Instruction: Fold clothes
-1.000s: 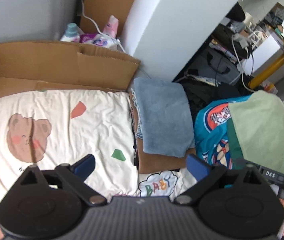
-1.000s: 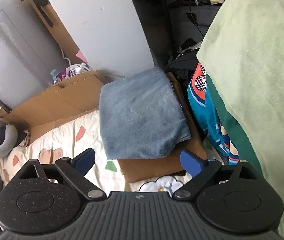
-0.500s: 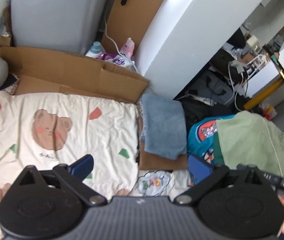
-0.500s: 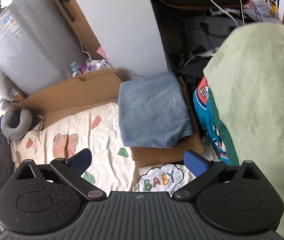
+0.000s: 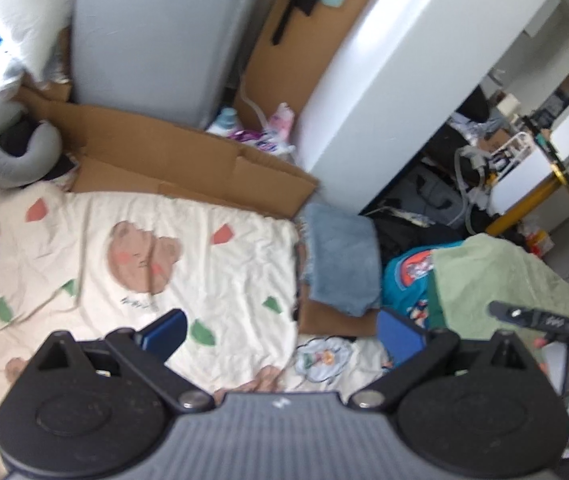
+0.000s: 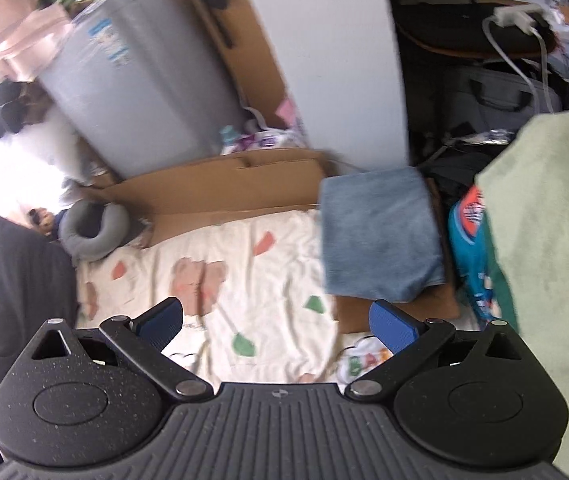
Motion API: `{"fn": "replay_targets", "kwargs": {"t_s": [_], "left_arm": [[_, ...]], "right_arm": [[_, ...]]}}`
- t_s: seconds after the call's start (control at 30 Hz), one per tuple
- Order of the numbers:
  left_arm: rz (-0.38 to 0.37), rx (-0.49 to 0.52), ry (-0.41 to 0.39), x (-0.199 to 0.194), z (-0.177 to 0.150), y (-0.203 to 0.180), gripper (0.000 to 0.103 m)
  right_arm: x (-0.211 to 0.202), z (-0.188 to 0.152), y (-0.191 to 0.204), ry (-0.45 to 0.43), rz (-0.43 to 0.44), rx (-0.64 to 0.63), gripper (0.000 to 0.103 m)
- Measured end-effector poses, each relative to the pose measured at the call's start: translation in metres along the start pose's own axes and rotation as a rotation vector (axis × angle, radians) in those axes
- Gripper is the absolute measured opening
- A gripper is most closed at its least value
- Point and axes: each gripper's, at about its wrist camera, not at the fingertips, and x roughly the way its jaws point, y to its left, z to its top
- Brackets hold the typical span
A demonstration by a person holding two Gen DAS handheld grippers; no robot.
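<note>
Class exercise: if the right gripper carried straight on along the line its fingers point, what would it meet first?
The right gripper is open and empty, aimed down over the cream printed blanket. Going straight on, it would probably meet that blanket first, left of the folded blue towel; depth is hard to judge through the fisheye.

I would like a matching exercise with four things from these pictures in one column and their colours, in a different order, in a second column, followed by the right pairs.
Things:
1. folded towel
2. neck pillow
3. flattened box
4. hand-held gripper fingertips

Colours:
A. brown
B. dark blue
C. grey
D. pale grey-blue

Pairs: 1-D, 2-C, 3-A, 4-B
</note>
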Motion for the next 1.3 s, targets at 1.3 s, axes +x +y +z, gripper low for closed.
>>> {"fn": "replay_targets", "kwargs": {"t_s": [1.3], "left_arm": [[0.313,-0.277,-0.215,-0.015,-0.123,0.097,0.102]], "right_arm": [[0.097,-0.078,0.192,0.086,-0.020,-0.300,0.102]]}}
